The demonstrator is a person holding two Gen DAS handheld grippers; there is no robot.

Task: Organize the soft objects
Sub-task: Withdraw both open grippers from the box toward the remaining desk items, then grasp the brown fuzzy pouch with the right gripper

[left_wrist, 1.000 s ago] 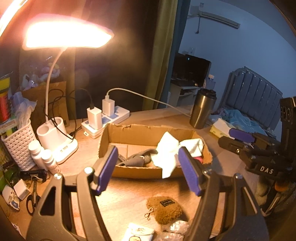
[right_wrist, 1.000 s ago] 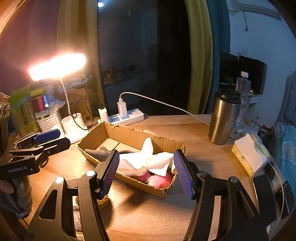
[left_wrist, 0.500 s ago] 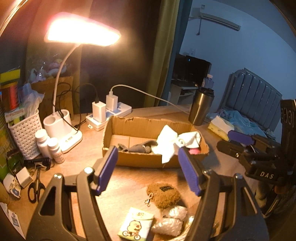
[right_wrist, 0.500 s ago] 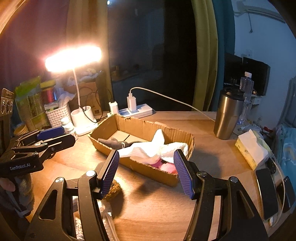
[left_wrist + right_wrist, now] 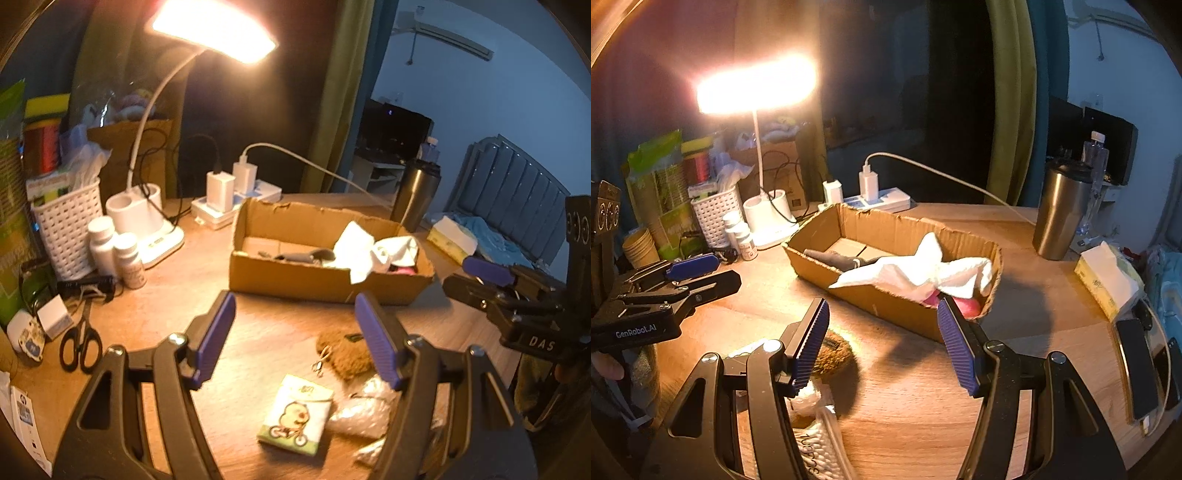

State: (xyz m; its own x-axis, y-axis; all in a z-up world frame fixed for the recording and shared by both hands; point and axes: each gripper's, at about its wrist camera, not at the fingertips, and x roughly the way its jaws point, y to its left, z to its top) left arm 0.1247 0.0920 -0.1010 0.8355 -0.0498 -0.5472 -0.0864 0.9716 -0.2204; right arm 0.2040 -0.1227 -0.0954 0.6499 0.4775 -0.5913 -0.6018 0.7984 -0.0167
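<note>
A shallow cardboard box [image 5: 321,277] [image 5: 897,306] on the wooden desk holds a white cloth [image 5: 360,254] [image 5: 923,273], a grey soft item [image 5: 299,255] [image 5: 842,260] and something pink [image 5: 967,306]. In front of it lie a brown fuzzy pouch [image 5: 345,356] [image 5: 831,354], a tissue pack with a duck picture [image 5: 297,413] and clear plastic bags [image 5: 360,410]. My left gripper [image 5: 297,336] is open and empty above these loose items. My right gripper [image 5: 884,343] is open and empty in front of the box.
A lit desk lamp [image 5: 147,218], power strip with chargers [image 5: 236,199], white basket [image 5: 68,225], two pill bottles [image 5: 114,251] and scissors [image 5: 79,343] crowd the left. A steel tumbler [image 5: 1062,218], tissue box [image 5: 1108,280] and phones [image 5: 1137,369] sit at the right.
Both grippers have drawn back from the box and risen. The pouch, tissue pack and plastic bags have come into the left wrist view. Both stay open.
</note>
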